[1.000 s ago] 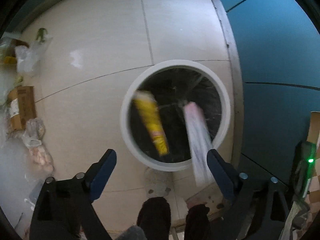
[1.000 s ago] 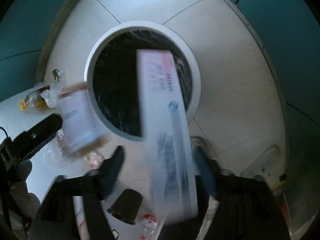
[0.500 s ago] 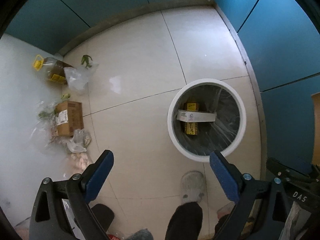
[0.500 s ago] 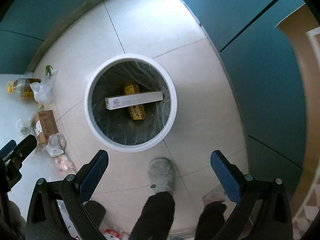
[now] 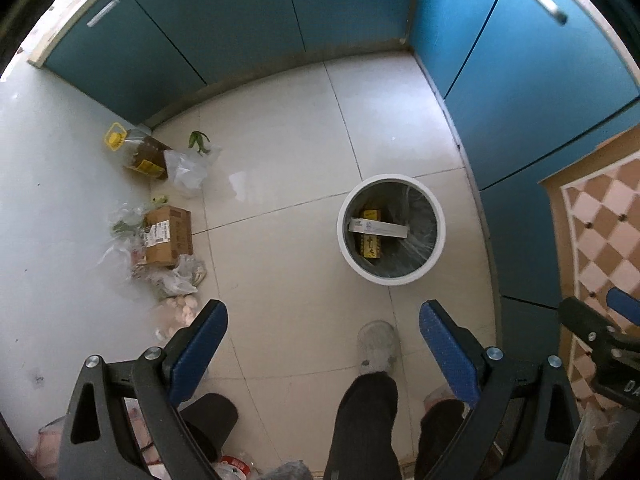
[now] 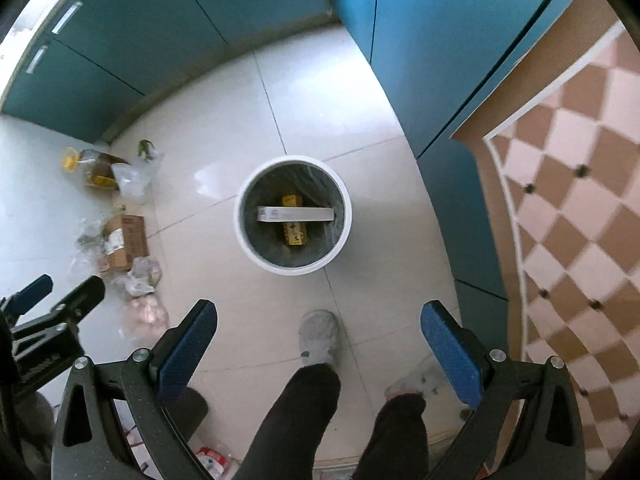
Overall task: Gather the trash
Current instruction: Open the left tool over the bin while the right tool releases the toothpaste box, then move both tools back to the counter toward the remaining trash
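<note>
A white round bin (image 5: pixel 347 248) (image 6: pixel 345 236) stands on the tiled floor far below both grippers. Inside it a long white box (image 5: pixel 378 229) (image 6: pixel 295 214) lies across a yellow box (image 5: pixel 370 240) (image 6: pixel 295 233). My left gripper (image 5: pixel 322 322) is high above the floor, open and empty, pointing straight down. My right gripper (image 6: pixel 318 322) is likewise open wide with nothing between its blue pads. Loose trash lies on the floor to the left: a brown carton (image 5: pixel 167 235) (image 6: pixel 125 242), an oil bottle (image 5: pixel 138 154) (image 6: pixel 90 166) and clear plastic bags (image 5: pixel 186 168).
Teal cabinets (image 5: pixel 240 20) line the back and right. A checkered counter (image 6: pixel 580 200) is at the right. The person's legs and shoes (image 5: pixel 376 346) (image 6: pixel 319 334) stand below the grippers. More wrappers (image 5: pixel 176 280) lie near the left wall.
Both boxes have dropped from the grippers into the bin and lie still. Both grippers have risen well above the bin, so it looks much smaller.
</note>
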